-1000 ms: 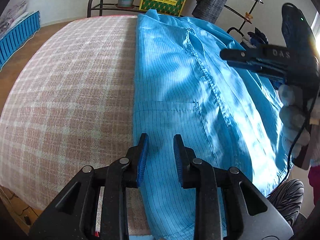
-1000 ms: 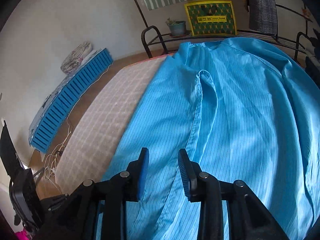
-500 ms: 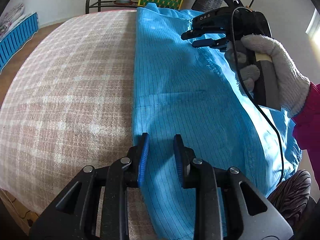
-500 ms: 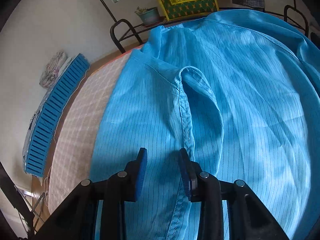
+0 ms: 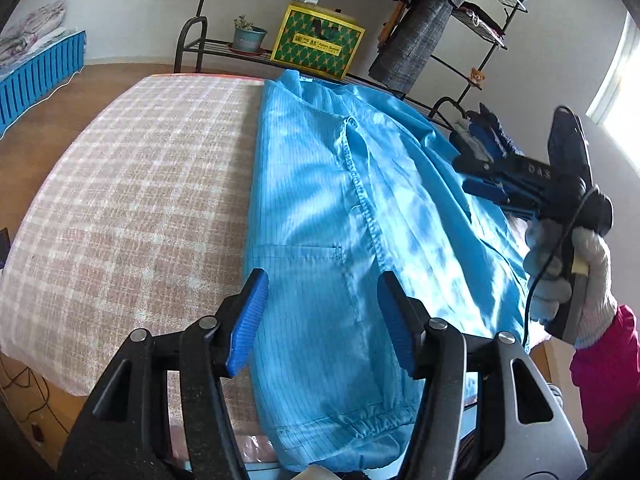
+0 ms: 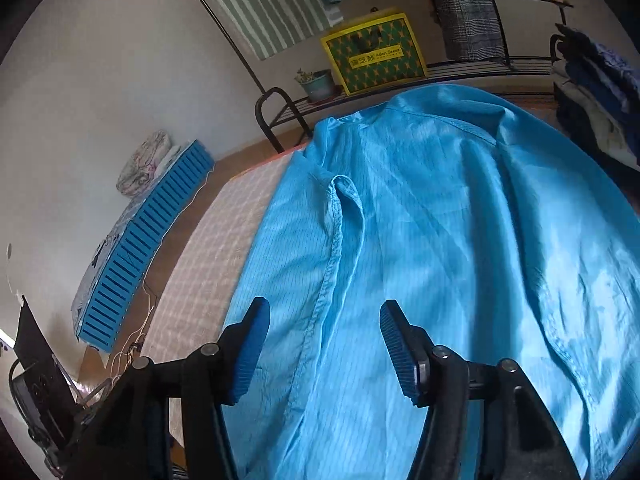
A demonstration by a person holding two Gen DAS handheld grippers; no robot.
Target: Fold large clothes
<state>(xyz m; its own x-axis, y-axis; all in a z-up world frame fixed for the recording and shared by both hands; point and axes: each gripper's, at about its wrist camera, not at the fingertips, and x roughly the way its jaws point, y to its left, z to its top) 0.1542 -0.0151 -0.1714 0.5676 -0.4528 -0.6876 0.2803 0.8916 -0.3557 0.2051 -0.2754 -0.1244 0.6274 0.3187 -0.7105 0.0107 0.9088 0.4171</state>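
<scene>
A large bright-blue striped garment (image 5: 352,240) lies lengthwise on the pink checked table cover (image 5: 132,200), its stitched front hem (image 5: 366,208) running down the middle and its elastic waistband (image 5: 360,424) at the near edge. My left gripper (image 5: 322,316) hovers above the pocket area, jaws opening, nothing between them. In the left wrist view my right gripper (image 5: 476,178) is held by a gloved hand (image 5: 568,276) over the garment's right side. In the right wrist view that gripper (image 6: 324,344) hangs above the garment (image 6: 440,260), jaws opening and empty.
A metal rack (image 5: 192,40) behind the table carries a plant pot (image 5: 248,36) and a yellow-green box (image 5: 318,42). Clothes hang at the back right (image 5: 424,20). A blue slatted crate (image 6: 148,248) sits on the floor at the left. Folded dark clothes (image 6: 600,96) are stacked at the right.
Both grippers have opened wider and risen from the garment. The right gripper, over the collar area half a second ago, has pulled back to the garment's right side.
</scene>
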